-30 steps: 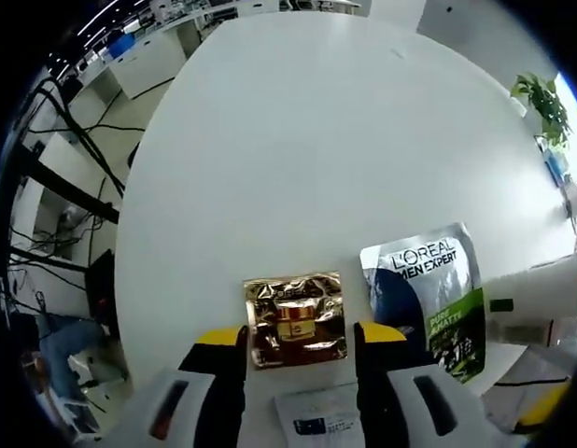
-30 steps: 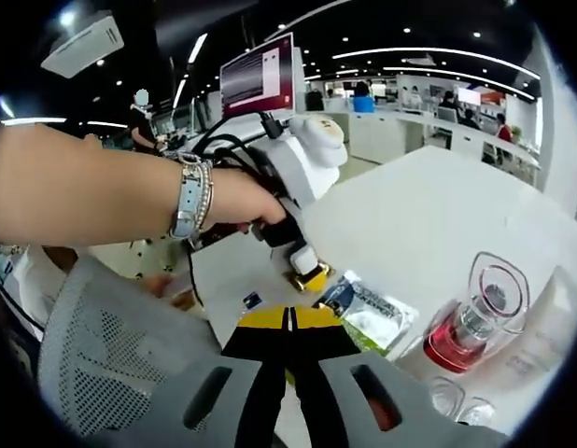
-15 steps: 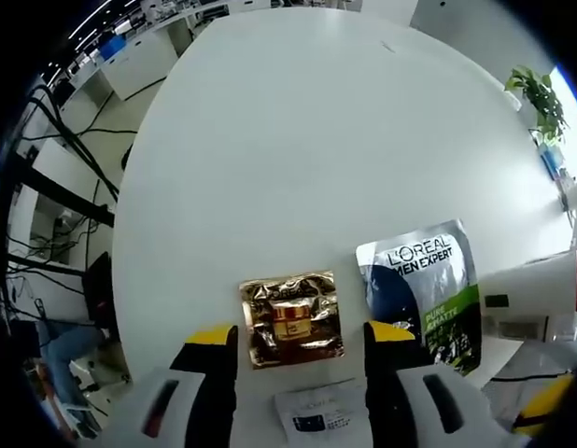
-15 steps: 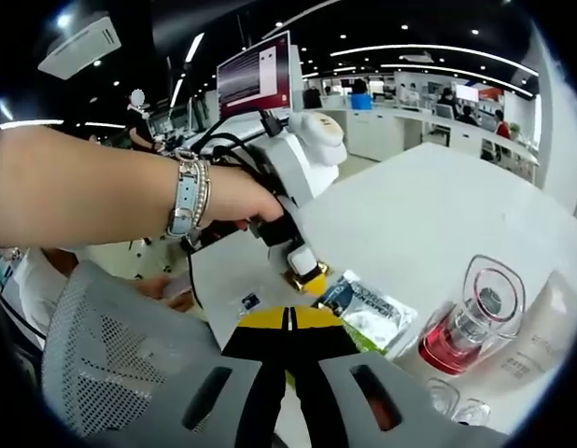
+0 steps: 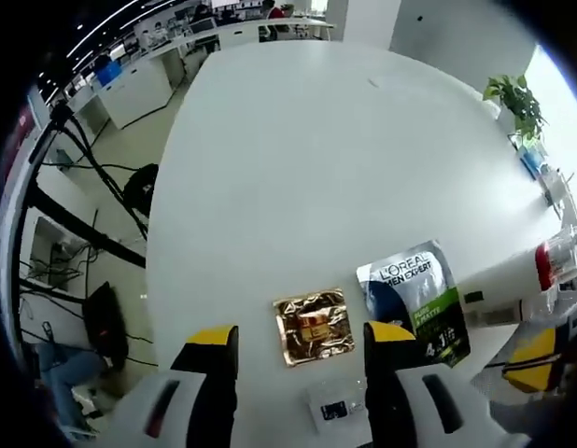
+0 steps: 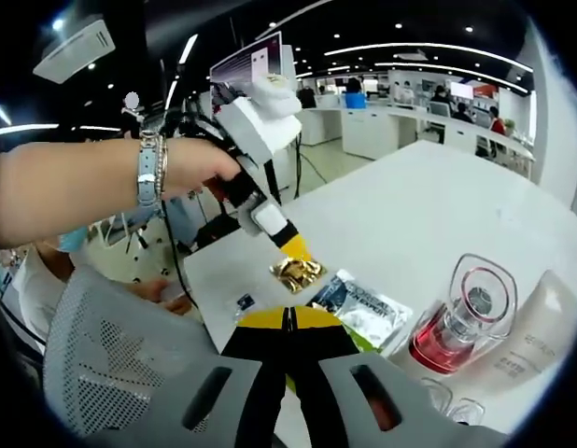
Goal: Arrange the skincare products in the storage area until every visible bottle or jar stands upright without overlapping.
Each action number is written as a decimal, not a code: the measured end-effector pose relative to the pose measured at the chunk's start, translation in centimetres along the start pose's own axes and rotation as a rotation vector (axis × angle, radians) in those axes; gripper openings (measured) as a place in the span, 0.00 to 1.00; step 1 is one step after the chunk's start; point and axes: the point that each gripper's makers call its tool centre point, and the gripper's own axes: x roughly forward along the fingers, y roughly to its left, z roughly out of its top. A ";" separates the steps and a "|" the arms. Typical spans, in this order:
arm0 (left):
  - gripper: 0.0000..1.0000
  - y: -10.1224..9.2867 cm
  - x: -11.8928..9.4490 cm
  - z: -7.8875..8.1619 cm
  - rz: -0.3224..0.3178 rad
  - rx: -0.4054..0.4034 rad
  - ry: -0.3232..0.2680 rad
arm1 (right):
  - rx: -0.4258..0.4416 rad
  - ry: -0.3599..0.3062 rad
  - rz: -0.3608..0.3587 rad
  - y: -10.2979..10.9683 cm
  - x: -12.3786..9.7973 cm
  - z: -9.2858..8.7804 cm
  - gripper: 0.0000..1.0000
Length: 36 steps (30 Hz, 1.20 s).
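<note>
Above the white worktop (image 5: pixel 298 159), the left tongs (image 5: pixel 294 338) hang spread wide over a flat gold sachet (image 5: pixel 315 325), held by an outstretched hand (image 6: pixel 190 168). Right tongs (image 6: pixel 288 319) sit pressed together, empty, near a red bottle (image 6: pixel 452 327).

Bright, even overhead strip lighting. White surface (image 5: pixel 298 168) ahead of the tool nearly blown out; shadows faint. Strong fisheye bending at edges. Near forearm (image 6: pixel 74 182) soft, overexposed.

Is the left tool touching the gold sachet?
Apart. In the right gripper view the left tool hangs above the gold sachet, with white table showing between them.
</note>
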 end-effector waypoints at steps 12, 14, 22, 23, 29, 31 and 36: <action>0.33 -1.1 1.1 -2.9 -0.026 0.093 -0.101 | -0.029 0.020 -0.018 -0.2 0.1 -0.5 0.01; 0.24 -1.0 1.5 -2.8 -0.002 0.148 -0.118 | -0.034 0.018 -0.020 -0.2 0.1 -0.5 0.01; 0.22 -1.9 3.6 -2.2 -0.014 0.299 -0.146 | -0.049 0.023 -0.019 0.0 0.1 -0.7 0.01; 0.22 -1.9 3.9 -2.4 -0.022 0.295 -0.133 | -0.050 0.023 -0.019 0.0 0.0 -0.7 0.01; 0.21 -1.9 4.6 -2.8 -0.043 0.254 -0.098 | -0.051 0.021 -0.021 -0.1 0.0 -0.7 0.01; 0.21 -2.0 4.6 -2.8 -0.042 0.251 -0.101 | -0.053 0.023 -0.023 -0.2 0.0 -0.7 0.01; 0.21 -2.2 4.6 -2.8 -0.040 0.217 -0.115 | -0.057 0.024 -0.018 -0.1 0.1 -0.7 0.01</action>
